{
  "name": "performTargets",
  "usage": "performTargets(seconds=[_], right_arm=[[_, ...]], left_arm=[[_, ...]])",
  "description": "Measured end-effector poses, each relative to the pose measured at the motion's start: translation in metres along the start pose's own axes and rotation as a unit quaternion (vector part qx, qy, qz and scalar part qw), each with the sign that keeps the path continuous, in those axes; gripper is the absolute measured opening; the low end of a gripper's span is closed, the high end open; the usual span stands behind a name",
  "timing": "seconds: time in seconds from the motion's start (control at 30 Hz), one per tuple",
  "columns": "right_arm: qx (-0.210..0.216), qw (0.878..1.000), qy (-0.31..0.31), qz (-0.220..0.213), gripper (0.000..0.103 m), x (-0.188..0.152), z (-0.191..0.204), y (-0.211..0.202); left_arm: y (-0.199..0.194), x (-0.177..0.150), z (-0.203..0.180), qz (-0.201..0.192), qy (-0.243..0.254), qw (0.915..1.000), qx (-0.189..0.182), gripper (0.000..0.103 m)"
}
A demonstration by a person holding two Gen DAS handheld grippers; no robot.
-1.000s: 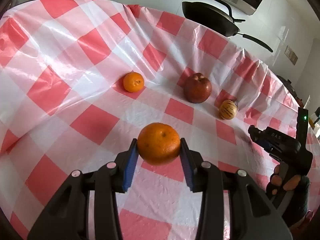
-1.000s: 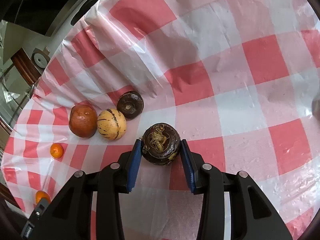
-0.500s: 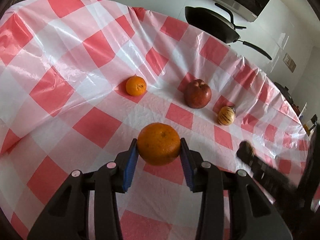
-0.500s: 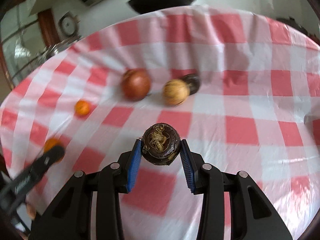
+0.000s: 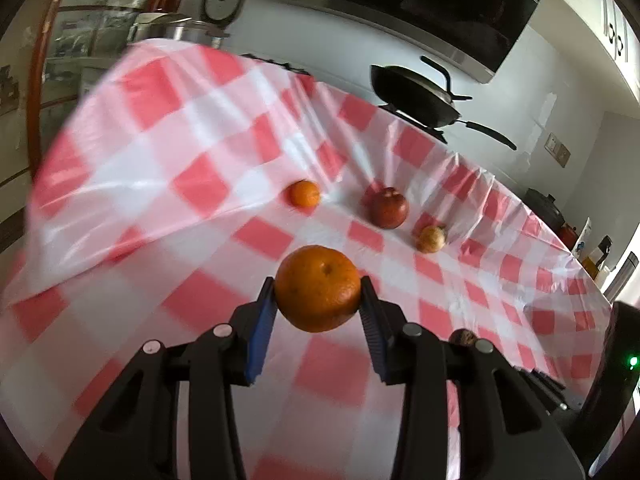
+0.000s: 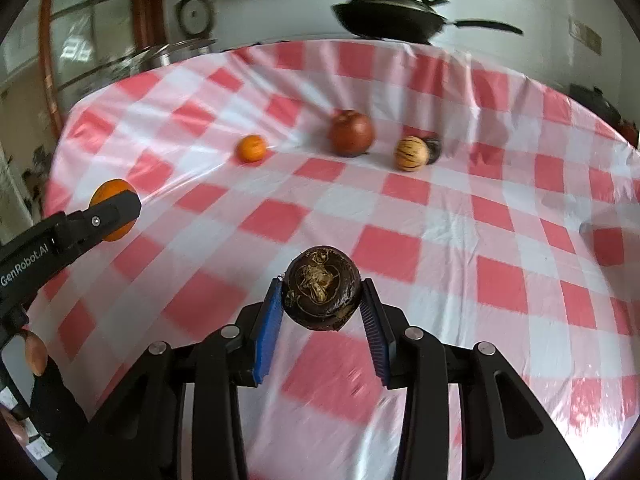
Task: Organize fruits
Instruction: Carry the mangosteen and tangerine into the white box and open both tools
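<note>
Both hands have just swung back from the fruit row — a second ago the right gripper [image 6: 320, 314] was low over the tablecloth [image 6: 400, 208], close beside the striped yellow fruit [image 6: 411, 153] and the dark round fruit [image 6: 434, 148] behind it; now it looks across the whole table from the near edge, and its roll has levelled out. Its blue pads are pinching a dark brown fruit [image 6: 320, 294] with a crusty pale patch on top, held clear of the cloth.

The left gripper [image 5: 318, 312] has drifted too, though less. Its jaws are clamped on the big orange [image 5: 318, 288], also in the air. From the right wrist camera it shows at the left edge, with a gloved hand [image 6: 36, 376] below it.

On the far half of the table a small orange [image 5: 305, 193], a red apple [image 5: 387, 207] and the striped fruit lie in a loose line toward the far edge, none touching except the striped one and the dark one, which sit just beside each other.

So both fruits are lifted and being carried — my guess is each is headed to join its like, the orange by the small orange, the dark one by its twin. Neither is placed yet.
</note>
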State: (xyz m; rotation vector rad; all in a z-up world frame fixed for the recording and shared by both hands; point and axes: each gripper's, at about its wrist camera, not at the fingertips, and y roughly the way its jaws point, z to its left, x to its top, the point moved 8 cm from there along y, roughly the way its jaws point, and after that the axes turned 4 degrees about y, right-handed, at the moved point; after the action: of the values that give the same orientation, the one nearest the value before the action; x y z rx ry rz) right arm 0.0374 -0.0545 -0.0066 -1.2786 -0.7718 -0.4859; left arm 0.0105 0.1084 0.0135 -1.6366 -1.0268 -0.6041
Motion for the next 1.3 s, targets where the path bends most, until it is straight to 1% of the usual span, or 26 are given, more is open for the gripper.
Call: performTargets(seconds=[0.1, 0.27, 0.37, 0.5, 0.6, 0.7, 0.8, 0.83, 0.9, 0.93, 1.03, 1.1, 1.2, 1.27, 1.3], right_arm=[[0.007, 1.0, -0.024, 0.001, 0.039, -0.013, 0.02, -0.013], [0.026, 0.998, -0.063, -0.005, 0.039, -0.027, 0.054, -0.033], [0.038, 0.996, -0.082, -0.008, 0.039, -0.031, 0.073, -0.043], [0.051, 0.993, -0.103, -0.01, 0.039, -0.037, 0.094, -0.055], [0.085, 0.988, -0.125, -0.008, 0.039, -0.049, 0.122, -0.068], [0.135, 0.976, -0.173, -0.014, 0.039, -0.071, 0.164, -0.087], [0.183, 0.959, -0.218, -0.008, 0.039, -0.095, 0.209, -0.101], [0.204, 0.95, -0.236, -0.002, 0.039, -0.107, 0.227, -0.107], [0.227, 0.936, -0.269, -0.001, 0.039, -0.125, 0.251, -0.114], [0.238, 0.925, -0.296, 0.0, 0.039, -0.138, 0.267, -0.119], [0.259, 0.899, -0.353, 0.003, 0.039, -0.171, 0.297, -0.128], [0.267, 0.886, -0.378, 0.019, 0.039, -0.191, 0.312, -0.128], [0.272, 0.874, -0.4, 0.046, 0.039, -0.216, 0.324, -0.12], [0.264, 0.866, -0.419, 0.066, 0.039, -0.236, 0.329, -0.11], [0.262, 0.863, -0.424, 0.083, 0.039, -0.246, 0.331, -0.104]], left_arm=[[-0.023, -0.006, 0.025, 0.005, -0.016, 0.9998, 0.002, 0.041], [-0.067, -0.006, 0.066, -0.019, -0.014, 0.999, 0.037, 0.041], [-0.087, -0.013, 0.091, -0.022, -0.015, 0.9982, 0.055, 0.041], [-0.11, -0.03, 0.124, -0.016, -0.015, 0.9963, 0.083, 0.041], [-0.133, -0.042, 0.15, -0.018, -0.005, 0.9939, 0.109, 0.041], [-0.158, -0.052, 0.177, -0.023, -0.003, 0.9906, 0.135, 0.041], [-0.178, -0.061, 0.204, -0.021, -0.013, 0.9879, 0.153, 0.041], [-0.184, -0.065, 0.214, -0.02, -0.015, 0.9862, 0.163, 0.041], [-0.195, -0.074, 0.232, -0.015, -0.022, 0.9831, 0.181, 0.041], [-0.199, -0.08, 0.241, -0.009, -0.028, 0.9817, 0.188, 0.041], [-0.21, -0.1, 0.27, 0.007, -0.048, 0.9764, 0.21, 0.041], [-0.212, -0.112, 0.284, 0.018, -0.059, 0.9737, 0.219, 0.041], [-0.207, -0.134, 0.305, 0.044, -0.076, 0.9682, 0.234, 0.041], [-0.202, -0.148, 0.317, 0.063, -0.093, 0.9648, 0.238, 0.042], [-0.198, -0.155, 0.325, 0.073, -0.106, 0.9629, 0.237, 0.041]])
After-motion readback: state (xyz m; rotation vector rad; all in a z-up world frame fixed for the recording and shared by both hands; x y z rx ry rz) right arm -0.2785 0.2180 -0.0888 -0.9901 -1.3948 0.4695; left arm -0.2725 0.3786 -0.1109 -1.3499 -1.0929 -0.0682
